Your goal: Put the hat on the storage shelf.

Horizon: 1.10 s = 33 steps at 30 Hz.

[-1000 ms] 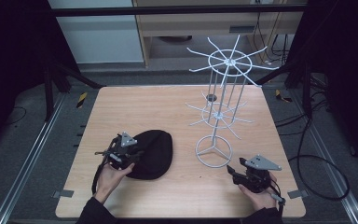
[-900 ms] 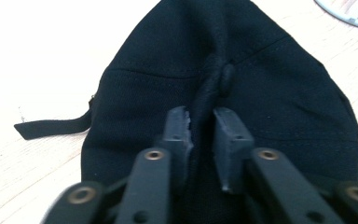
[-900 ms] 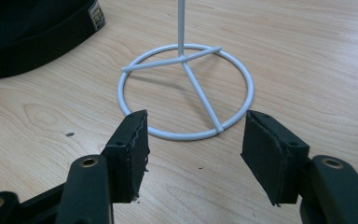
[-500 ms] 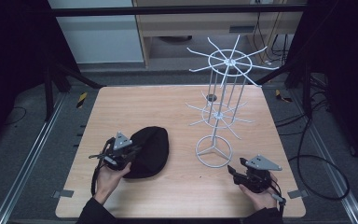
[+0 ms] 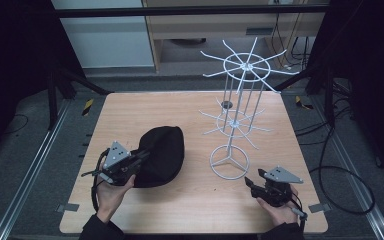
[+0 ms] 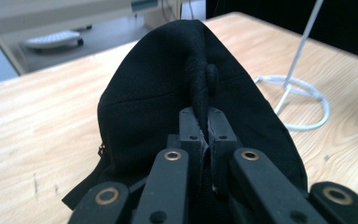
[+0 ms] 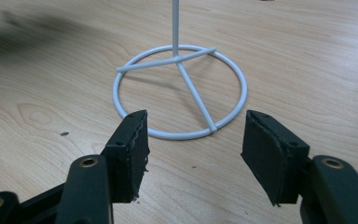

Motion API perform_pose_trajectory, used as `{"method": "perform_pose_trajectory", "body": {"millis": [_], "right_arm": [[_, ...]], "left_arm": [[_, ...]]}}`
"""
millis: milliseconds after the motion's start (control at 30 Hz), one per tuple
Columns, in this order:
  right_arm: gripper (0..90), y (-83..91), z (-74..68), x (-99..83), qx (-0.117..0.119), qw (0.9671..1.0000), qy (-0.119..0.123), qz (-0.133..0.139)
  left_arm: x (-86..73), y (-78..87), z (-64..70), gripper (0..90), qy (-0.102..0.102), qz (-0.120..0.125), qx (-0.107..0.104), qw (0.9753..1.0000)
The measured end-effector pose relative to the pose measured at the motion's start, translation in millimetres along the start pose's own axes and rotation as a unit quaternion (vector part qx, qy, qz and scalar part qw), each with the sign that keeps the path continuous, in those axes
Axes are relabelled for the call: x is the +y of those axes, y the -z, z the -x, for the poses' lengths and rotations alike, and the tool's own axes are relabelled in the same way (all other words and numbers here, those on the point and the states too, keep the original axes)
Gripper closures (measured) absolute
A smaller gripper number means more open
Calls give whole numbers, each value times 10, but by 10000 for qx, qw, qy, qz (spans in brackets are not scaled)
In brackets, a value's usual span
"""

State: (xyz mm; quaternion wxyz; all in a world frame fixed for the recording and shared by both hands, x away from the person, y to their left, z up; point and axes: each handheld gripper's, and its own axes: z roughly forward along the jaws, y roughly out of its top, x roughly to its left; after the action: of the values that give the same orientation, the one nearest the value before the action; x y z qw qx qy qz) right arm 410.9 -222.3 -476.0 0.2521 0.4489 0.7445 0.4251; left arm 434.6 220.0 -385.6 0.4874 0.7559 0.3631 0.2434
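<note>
A black cap (image 5: 160, 155) lies on the wooden table (image 5: 130, 115), left of centre. My left gripper (image 5: 141, 156) is shut on a pinched fold of the black cap (image 6: 177, 84) at its near left edge; in the left gripper view the cloth runs up from between the jaws. A white wire rack (image 5: 240, 90) with radiating hooks stands right of centre on a ring base (image 5: 229, 161). My right gripper (image 5: 250, 183) rests low near the table's front right, open, its jaws wide apart just in front of the ring base (image 7: 179, 91), holding nothing.
A small dark disc (image 5: 226, 104) lies on the table behind the rack. Metal rails (image 5: 30, 170) run along both sides of the table. A wooden cabinet (image 5: 205, 25) stands beyond the far edge. Cables (image 5: 340, 165) trail on the floor at right.
My left gripper has slid a little left and towards the front, dragging the cap's edge with it. The right gripper has stayed in place.
</note>
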Motion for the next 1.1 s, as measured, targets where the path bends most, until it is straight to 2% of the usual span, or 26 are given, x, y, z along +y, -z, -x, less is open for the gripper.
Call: {"method": "perform_pose_trajectory", "body": {"millis": [133,267,300,333,400,567,700,800,933,1100], "right_arm": [[407,3,-1,0,-5,10000,-11,3],[405,3,0,0,-10,10000,1,8],[405,2,0,0,-11,10000,1,8],[405,2,0,0,-14,10000,5,8],[405,3,2,0,-18,10000,3,14],[403,4,3,0,-26,10000,6,22],[402,5,5,-1,-31,10000,4,30],[402,6,3,0,-31,10000,-15,42],[401,1,-5,1,-38,10000,8,31],[400,4,1,-3,-54,10000,4,36]], "left_arm": [[75,114,38,866,66,326,-99,9994],[146,250,73,866,68,695,-110,9975],[146,250,73,866,68,695,-110,9975],[178,315,84,866,74,845,-111,9963],[206,372,90,866,93,977,-126,9951],[258,484,84,866,202,1224,-206,9921],[291,557,79,866,232,1404,-192,9896],[343,618,67,866,215,1580,-180,9870],[410,698,62,866,196,1848,-171,9824],[540,793,42,866,227,2181,-231,9754]]}}
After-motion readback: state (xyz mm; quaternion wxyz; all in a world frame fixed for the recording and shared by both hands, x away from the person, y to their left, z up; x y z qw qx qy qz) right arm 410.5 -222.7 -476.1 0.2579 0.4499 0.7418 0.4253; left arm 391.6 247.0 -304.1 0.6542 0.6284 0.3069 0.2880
